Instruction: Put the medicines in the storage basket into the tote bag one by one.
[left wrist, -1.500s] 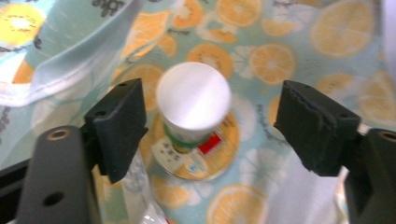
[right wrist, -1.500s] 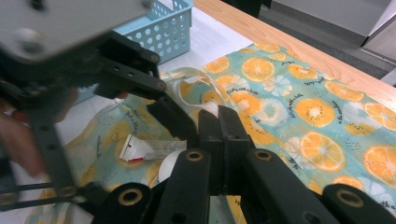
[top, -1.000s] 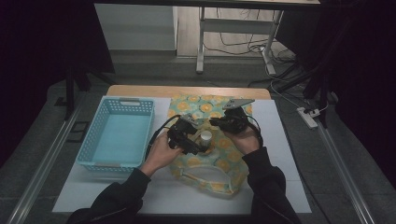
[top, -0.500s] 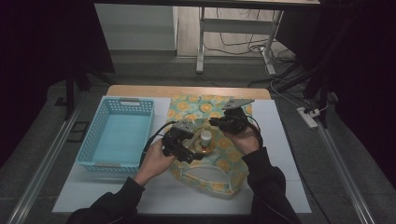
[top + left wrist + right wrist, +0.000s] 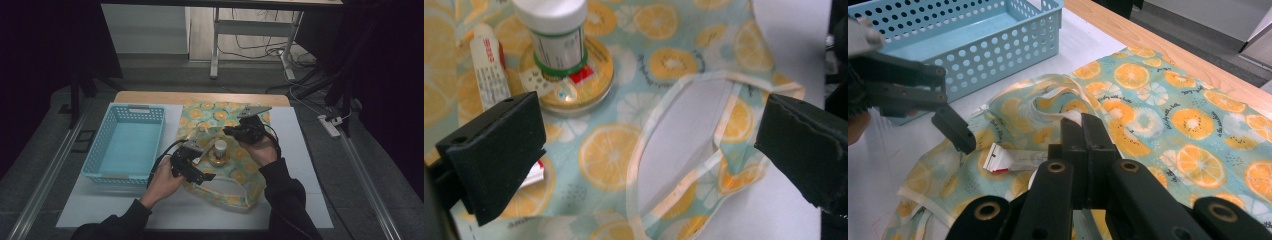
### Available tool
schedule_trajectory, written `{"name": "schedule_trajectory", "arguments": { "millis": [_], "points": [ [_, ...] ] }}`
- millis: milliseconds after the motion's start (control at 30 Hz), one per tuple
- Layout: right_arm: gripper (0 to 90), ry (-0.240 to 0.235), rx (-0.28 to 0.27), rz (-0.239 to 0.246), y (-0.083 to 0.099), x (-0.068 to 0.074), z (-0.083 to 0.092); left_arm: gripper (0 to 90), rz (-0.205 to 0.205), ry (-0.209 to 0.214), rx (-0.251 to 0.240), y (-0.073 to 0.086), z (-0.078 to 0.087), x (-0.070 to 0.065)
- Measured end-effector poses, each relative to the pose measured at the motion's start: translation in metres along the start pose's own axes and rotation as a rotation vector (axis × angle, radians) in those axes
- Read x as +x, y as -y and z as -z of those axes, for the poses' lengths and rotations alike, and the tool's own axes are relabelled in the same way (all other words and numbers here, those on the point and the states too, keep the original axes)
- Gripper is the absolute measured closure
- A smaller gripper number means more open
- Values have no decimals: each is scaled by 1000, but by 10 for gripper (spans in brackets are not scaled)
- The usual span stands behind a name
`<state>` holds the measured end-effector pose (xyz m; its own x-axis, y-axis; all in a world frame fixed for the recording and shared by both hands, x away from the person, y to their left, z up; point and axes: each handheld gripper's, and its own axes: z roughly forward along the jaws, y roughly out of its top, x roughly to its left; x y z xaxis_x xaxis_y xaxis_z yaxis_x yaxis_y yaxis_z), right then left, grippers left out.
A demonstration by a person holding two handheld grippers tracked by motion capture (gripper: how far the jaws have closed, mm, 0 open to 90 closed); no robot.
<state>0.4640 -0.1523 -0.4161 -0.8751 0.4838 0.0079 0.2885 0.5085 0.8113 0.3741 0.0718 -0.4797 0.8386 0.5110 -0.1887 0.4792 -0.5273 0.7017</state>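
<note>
Left gripper [image 5: 651,125] hung low over the near part of the table, just right of the light blue perforated basket [image 5: 97,145], which lay empty at the left. Its jaws had just been opening and stood wide. Nothing was pinched between them: only the citrus-print cloth bag [image 5: 609,155] and the pale loop of its strap [image 5: 636,167] lay flat on the white mat underneath.

Just beyond the left jaw a red-and-white tube [image 5: 486,65] rested on the cloth. Beside it a white-capped pill bottle [image 5: 556,35] stood upright on a round gold-lidded tin [image 5: 594,75]. All three sat on the bag near its middle, well apart from the basket.

Further right, the right gripper [image 5: 1082,125] was clamped on a fold of the bag's pale edge and held it raised a little off the table. The far right half of the bag stayed spread flat toward the wooden table edge [image 5: 1168,47].

Judging by this layout, the work was at an early or middle point. The three small items were out in the open on the cloth, with the bottle set down and released. None had reached the basket, and none could be seen tucked inside the bag. Moving each of them was probably left to do, and the open left gripper was the one free to take the next piece.
</note>
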Motion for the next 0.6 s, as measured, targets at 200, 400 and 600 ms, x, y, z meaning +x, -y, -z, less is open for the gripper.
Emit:
{"name": "schedule_trajectory", "arguments": {
  "millis": [200,400,600],
  "points": [
    [900,-2,6,1,0,1,0,0,-10,-8,24,8,-7,-5],
    [900,-2,4,3,0,1,0,0,-7,-8,48,15,-15,-4],
    [900,-5,7,4,0,2,-1,0,-14,-25,72,19,-24,-3]
  ]
}}
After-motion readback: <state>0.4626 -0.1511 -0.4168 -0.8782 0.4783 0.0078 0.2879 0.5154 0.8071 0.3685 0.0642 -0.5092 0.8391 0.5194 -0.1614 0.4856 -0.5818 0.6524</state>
